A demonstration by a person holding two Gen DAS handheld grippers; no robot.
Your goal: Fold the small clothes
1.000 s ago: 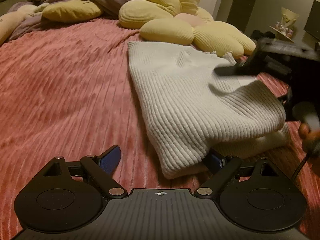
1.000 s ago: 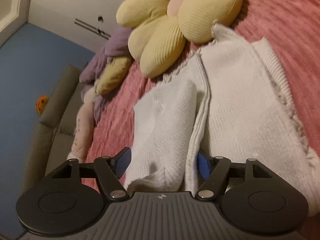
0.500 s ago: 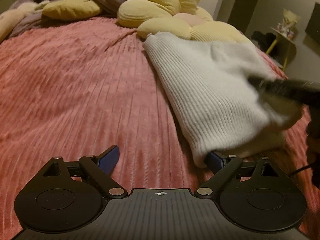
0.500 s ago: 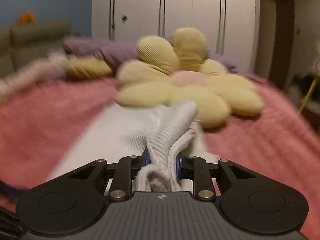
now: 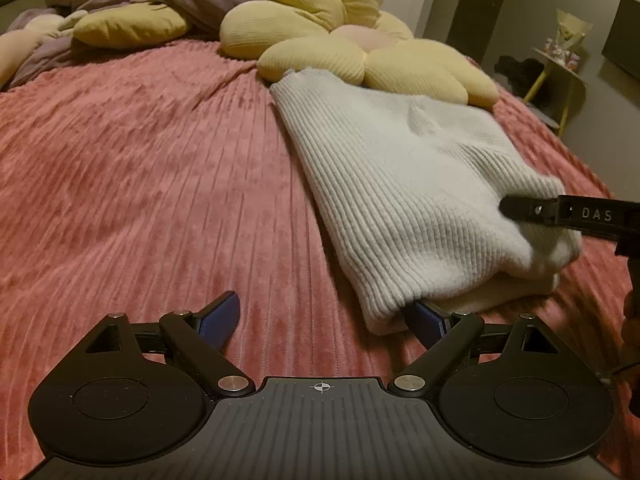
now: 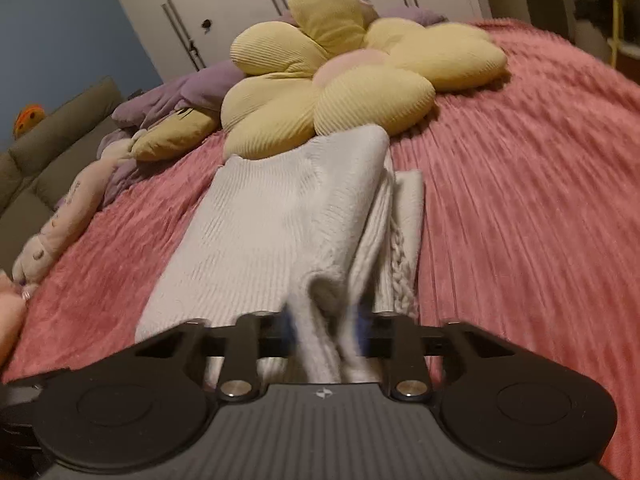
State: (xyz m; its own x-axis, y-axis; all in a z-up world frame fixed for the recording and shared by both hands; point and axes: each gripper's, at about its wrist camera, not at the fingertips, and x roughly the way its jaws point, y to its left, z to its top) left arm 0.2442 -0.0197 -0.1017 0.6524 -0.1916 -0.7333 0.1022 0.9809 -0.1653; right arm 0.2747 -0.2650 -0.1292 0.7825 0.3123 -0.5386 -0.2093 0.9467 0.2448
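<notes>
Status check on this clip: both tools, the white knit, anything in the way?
Left tool open, one finger under the knit's corner. Right tool shut on a bunched fold of the white knit. Flower cushion touches its far edge.

left hand-held gripper point(image 5: 322, 316): jaws spread wide, angled down, nothing pressed between its blue pads | right hand-held gripper point(image 6: 326, 326): jaws just closed, pinching a bunched fold of white ribbed knit garment point(image 6: 280, 216)

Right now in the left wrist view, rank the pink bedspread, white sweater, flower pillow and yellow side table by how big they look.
1. pink bedspread
2. white sweater
3. flower pillow
4. yellow side table, though farthest from the camera
</notes>
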